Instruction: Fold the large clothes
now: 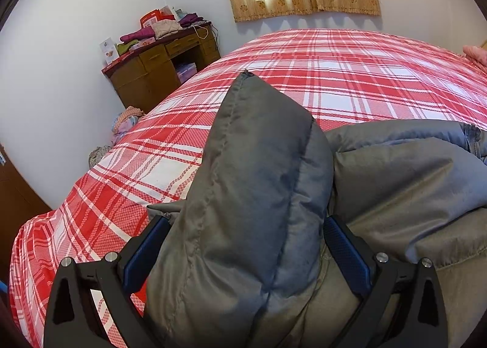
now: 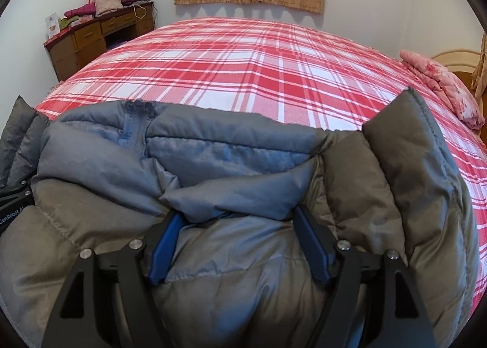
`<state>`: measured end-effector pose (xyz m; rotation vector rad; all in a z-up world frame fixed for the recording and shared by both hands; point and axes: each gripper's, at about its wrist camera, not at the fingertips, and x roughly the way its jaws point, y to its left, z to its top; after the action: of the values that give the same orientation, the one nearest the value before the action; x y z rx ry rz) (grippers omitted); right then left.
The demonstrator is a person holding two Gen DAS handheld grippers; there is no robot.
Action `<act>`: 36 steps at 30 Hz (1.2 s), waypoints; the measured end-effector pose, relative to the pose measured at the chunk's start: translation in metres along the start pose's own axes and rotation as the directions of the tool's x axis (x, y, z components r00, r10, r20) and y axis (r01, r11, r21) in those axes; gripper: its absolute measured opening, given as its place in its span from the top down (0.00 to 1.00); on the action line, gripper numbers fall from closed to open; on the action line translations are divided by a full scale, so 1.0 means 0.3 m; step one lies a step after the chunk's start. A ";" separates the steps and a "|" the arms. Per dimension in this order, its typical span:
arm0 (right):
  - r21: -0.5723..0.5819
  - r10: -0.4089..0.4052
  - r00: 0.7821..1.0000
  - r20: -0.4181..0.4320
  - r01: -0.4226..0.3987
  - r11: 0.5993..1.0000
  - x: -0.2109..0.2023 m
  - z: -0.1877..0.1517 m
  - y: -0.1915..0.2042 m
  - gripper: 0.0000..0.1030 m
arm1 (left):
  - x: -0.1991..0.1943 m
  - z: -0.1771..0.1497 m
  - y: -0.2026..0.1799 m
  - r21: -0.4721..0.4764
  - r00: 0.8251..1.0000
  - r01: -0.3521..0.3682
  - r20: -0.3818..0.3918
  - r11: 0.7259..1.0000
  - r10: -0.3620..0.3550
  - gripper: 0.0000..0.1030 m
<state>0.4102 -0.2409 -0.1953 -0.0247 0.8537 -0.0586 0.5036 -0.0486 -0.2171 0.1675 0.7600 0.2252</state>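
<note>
Between the blue-padded fingers of the left gripper (image 1: 246,256) stands a thick upright fold of the grey quilted puffer jacket (image 1: 395,183), its stitched corner pointing away from the tongs; the jaws press that fold from both sides, apparently to lift one end of the garment; the right gripper (image 2: 236,244) likewise clamps a puffy ridge of the jacket, with a zip visible beyond and to the left of its fingers; the jacket lies bunched just ahead of both tongs on the red-and-white plaid bedsheet (image 2: 258,68); holding two ends probably lets the bulky padding be carried over evenly.
</note>
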 end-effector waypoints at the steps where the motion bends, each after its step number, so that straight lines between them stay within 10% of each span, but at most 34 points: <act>1: -0.005 -0.004 1.000 -0.006 0.004 1.000 0.001 0.004 0.003 0.26 | 0.001 -0.001 0.000 0.000 1.000 0.000 -0.001 1.000 0.000 0.01; 10: 0.035 0.010 0.996 0.088 -0.013 0.999 -0.198 0.045 0.090 0.26 | -0.145 0.046 0.102 -0.101 0.997 0.064 0.037 0.993 -0.060 0.01; 16: -0.005 -0.074 0.997 0.003 0.074 0.997 -0.075 -0.004 0.179 0.27 | -0.126 -0.015 0.078 0.033 0.990 -0.125 0.074 0.992 0.122 0.01; 33: -0.032 -0.060 0.998 -0.030 0.059 0.998 -0.028 -0.024 0.195 0.25 | -0.065 -0.049 0.072 0.035 0.997 -0.078 0.002 0.996 0.078 0.01; 36: -0.027 -0.019 1.000 0.016 0.020 0.999 -0.164 -0.063 0.178 0.26 | -0.188 -0.072 0.195 -0.102 1.000 0.010 -0.010 0.995 -0.012 0.01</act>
<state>0.3659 -0.1846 -0.1732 -0.0589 0.8388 -0.0649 0.4406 -0.0054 -0.1817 0.0657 0.7579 0.2539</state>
